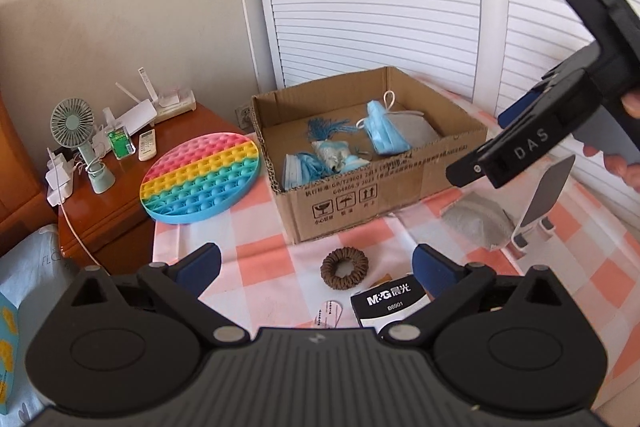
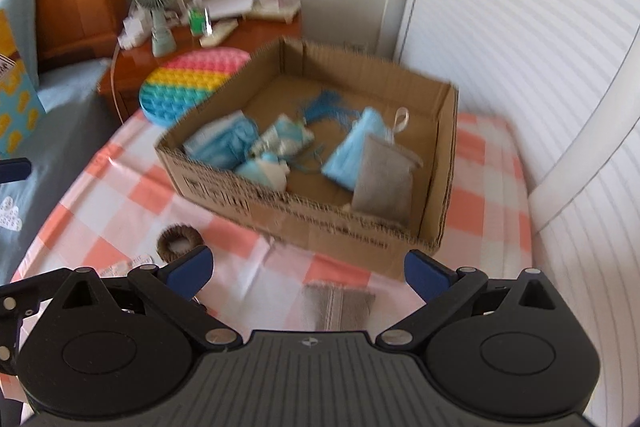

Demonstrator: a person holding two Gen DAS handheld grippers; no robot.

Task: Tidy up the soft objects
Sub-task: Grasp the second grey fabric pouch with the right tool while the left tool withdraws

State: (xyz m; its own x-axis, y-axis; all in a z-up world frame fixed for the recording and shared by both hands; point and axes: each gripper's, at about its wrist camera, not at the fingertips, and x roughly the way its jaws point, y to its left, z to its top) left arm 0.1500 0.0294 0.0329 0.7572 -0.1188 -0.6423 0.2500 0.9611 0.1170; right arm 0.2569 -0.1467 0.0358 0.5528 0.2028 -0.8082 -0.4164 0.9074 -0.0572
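1. Left wrist view: a cardboard box (image 1: 372, 163) sits at centre frame on the checked counter (image 1: 260, 259). It already holds blue masks (image 1: 382, 131), a tassel and a grey pouch (image 1: 416, 131), so sorting looks partly done.
2. Below the box, a brown scrunchie (image 1: 345, 268) still lies loose on the counter. At right, a second grey pouch (image 1: 478, 221) also lies outside.
3. The left gripper (image 1: 316, 269) fills the bottom of the frame, jaws spread and empty, the scrunchie between them. The right gripper (image 1: 508, 125) hangs at upper right.
4. Right wrist view, somewhat blurred: the box (image 2: 304, 215) fills mid-frame, masks (image 2: 224, 143) at its left, the pouch (image 2: 384, 183) leaning at its right.
5. The right gripper (image 2: 306, 269) has jaws spread, empty, above the loose pouch (image 2: 340, 307) at bottom centre. The scrunchie (image 2: 178, 241) lies at lower left.
6. A rainbow pop mat (image 2: 192, 83) rests at upper left, beside the box.
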